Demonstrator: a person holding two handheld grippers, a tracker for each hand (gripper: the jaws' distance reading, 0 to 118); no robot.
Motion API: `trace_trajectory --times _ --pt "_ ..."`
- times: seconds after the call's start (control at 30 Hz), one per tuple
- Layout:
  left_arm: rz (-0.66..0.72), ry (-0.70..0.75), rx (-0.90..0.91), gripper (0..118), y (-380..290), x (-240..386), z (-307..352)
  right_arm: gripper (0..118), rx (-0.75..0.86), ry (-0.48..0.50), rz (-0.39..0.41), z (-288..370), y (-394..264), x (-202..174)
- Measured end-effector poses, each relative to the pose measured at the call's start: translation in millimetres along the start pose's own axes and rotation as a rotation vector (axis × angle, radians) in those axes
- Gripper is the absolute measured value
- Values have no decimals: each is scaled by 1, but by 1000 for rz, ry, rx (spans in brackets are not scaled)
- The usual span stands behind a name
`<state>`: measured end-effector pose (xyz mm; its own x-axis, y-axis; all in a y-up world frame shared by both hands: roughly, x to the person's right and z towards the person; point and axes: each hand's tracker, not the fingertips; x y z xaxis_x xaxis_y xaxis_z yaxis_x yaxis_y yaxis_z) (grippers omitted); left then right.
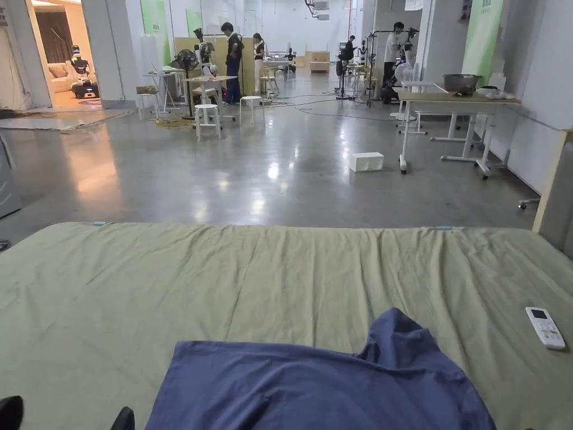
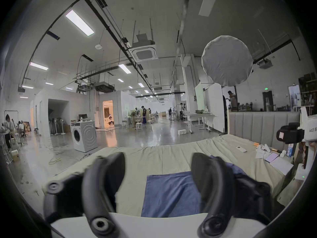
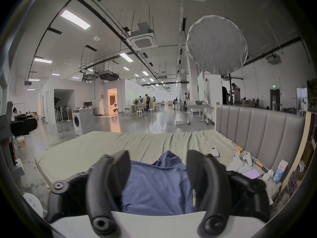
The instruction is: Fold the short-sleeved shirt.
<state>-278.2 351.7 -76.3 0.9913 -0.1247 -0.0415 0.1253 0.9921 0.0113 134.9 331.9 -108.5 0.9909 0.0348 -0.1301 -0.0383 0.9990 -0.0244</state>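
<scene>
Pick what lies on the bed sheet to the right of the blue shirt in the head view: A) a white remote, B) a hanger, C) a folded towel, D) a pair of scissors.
A: a white remote lies flat on the green sheet, right of the shirt and apart from it.

The blue shirt (image 1: 319,386) runs off the head view's bottom edge, its near half unseen. Beside the white remote (image 1: 545,328), the clutter by the headboard (image 3: 257,131) is perhaps tissues, too blurred to tell.
</scene>
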Motion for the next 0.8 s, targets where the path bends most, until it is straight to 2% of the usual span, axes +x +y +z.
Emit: trace_trajectory --times 0.03,0.07,0.13,0.2,0.27,0.3,0.37,0.43,0.57,0.8 --pt "0 -4 -4 28 1 3 3 40 20 11 23 3 3 -2" --pt "1 -6 -11 9 1 4 4 27 -3 10 -8 4 3 -3" --pt "-11 1 -23 6 3 7 6 9 -10 23 -66 7 6 -3" --pt "-14 -50 -40 1 5 7 7 0 7 16 -49 9 7 -6" --pt "-8 -27 -47 1 4 10 8 0 -5 -2 -34 10 7 -8" --pt "-4 -35 -45 1 4 10 8 0 -1 -15 -2 10 9 -9" --pt "4 -40 -62 1 6 12 6 0 -52 -18 -28 9 4 -9" --pt "3 -44 -63 1 3 11 7 0 -19 -18 12 9 6 -9" --pt "13 -52 -73 1 -1 8 5 0 -28 -10 -16 8 4 -7" --pt "56 -59 -104 1 -11 -4 2 0 -44 3 -20 7 1 -8"
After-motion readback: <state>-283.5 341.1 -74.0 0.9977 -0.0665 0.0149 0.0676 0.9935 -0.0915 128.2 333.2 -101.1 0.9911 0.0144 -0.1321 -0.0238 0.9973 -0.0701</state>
